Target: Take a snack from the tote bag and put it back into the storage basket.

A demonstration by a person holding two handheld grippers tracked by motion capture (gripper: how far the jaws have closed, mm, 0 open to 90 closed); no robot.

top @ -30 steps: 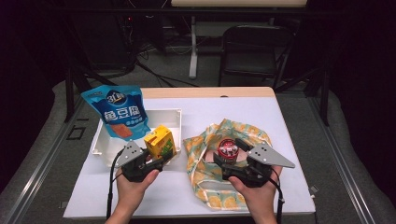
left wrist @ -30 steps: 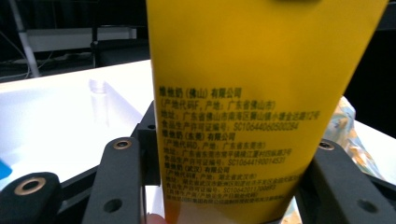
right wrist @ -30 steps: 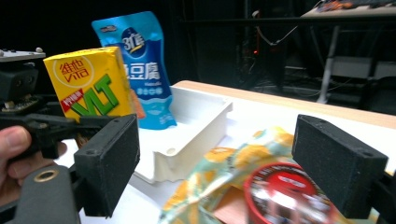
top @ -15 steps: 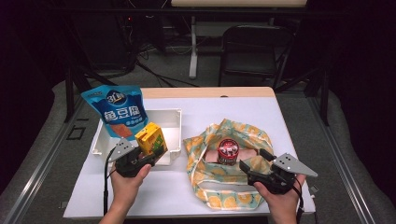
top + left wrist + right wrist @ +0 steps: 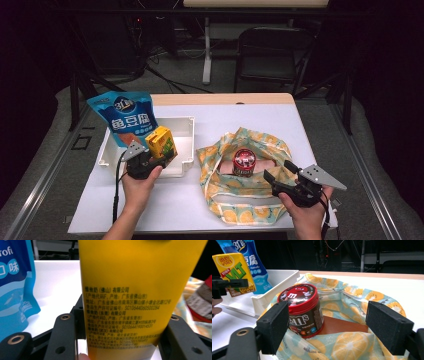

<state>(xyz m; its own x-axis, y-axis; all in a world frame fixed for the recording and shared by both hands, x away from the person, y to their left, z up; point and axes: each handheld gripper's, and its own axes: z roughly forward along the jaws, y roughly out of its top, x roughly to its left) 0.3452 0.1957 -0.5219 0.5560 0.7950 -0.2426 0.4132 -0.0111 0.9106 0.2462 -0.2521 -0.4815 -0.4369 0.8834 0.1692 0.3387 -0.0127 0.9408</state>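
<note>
Firmly, left hand-held gripper [image 5: 150,161] clamps yellow carton [image 5: 161,142].

Yellow carton [image 5: 140,290]: smooth, slightly glossy printed card. Blue pouch [image 5: 127,117]: glossy plastic film. Tray [image 5: 186,150]: matt white plastic. Bag [image 5: 352,345]: soft printed cloth. Candy jar [image 5: 302,310]: glossy plastic.

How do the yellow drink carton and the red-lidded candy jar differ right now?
The yellow drink carton is a box, clamped in the left gripper above the white bin. The candy jar is round with a red lid, standing untouched inside the fruit-print cloth bag. Both are upright packaged goods.
</note>
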